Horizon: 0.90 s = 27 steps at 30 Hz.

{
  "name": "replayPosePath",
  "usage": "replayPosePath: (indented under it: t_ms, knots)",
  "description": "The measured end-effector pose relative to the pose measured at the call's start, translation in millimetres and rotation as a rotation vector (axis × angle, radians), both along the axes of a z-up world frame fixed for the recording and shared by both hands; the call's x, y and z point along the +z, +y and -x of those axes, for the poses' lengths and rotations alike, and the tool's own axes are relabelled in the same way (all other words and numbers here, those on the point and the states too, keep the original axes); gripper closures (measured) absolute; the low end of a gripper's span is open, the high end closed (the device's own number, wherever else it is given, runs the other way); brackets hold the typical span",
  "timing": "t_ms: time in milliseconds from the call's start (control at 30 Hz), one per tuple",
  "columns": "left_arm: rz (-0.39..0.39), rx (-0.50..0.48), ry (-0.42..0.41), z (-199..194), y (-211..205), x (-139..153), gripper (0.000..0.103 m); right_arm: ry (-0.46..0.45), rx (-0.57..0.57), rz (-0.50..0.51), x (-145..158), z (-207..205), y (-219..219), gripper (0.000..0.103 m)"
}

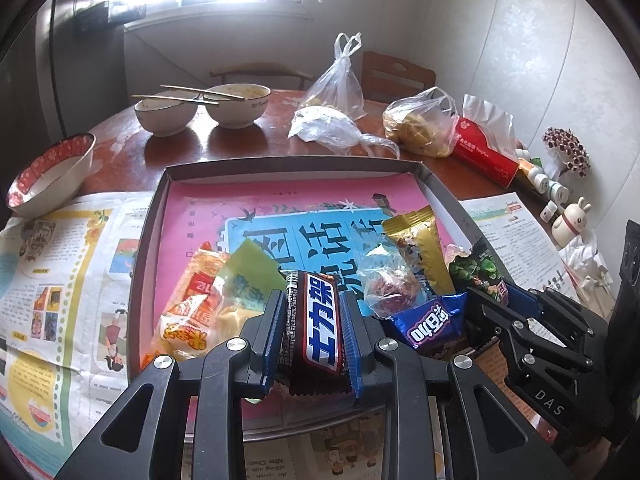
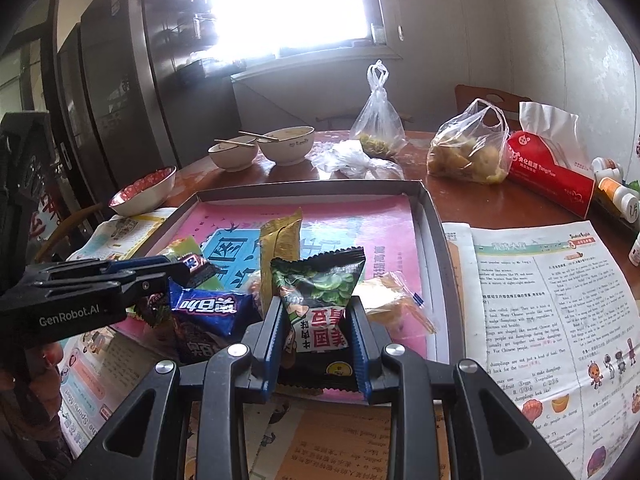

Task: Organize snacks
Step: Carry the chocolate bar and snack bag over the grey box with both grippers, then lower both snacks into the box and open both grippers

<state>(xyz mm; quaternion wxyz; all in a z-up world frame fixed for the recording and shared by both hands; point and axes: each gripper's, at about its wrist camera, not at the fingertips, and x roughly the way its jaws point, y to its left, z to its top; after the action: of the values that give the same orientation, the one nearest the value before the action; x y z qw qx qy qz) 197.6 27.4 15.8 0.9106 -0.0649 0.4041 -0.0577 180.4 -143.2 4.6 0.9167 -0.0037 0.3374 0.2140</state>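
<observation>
Landmark: shallow grey-walled tray (image 1: 154, 216) with a pink and blue printed sheet lining its floor, lying on newspaper pages (image 1: 52, 280) on a brown wooden table (image 1: 240, 144)
Left gripper (image 1: 312, 312): over the tray's near edge, jaws nearly together and pressing both long sides of a brown chocolate bar (image 1: 318, 320) with blue, white and red lettering; the bar stands lengthwise between the blue pads
Right gripper (image 2: 318, 320): over the tray's near edge, to the right of the left gripper, jaws narrowly parted and clamped on a dark packet printed with green peas (image 2: 320, 296); the packet's top sticks up above the fingers
Blue wrapper (image 1: 430, 326): at the tray's near edge, between the two grippers
Gold packet (image 1: 420, 248): in the tray, just beyond the blue wrapper, tilted up
Clear wrap with a red sweet (image 1: 390, 286): in the tray, touching the gold packet's near side
Orange packet (image 1: 192, 300): in the tray's near-left part, beside a green sachet (image 1: 250, 272)
Clear yellowish packet (image 2: 396, 304): in the tray, just right of the right gripper
Red-rimmed bowl (image 1: 52, 172): off the tray's far-left corner
Two white bowls with chopsticks (image 1: 200, 108): beyond the tray's far wall
Plastic bags (image 1: 340, 88): beyond the tray's far-right corner
Red tissue pack (image 2: 548, 172): right of the tray's far corner
</observation>
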Motion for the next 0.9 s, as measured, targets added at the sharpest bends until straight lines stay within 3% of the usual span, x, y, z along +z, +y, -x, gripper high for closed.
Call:
replayPosePath:
  t_ms: [900]
  knots:
    - [0.003,-0.003,0.005,-1.7,-1.3,-4.3,0.074,0.024,-0.05,0.018,-3.9,-17.6,-1.9,0.072]
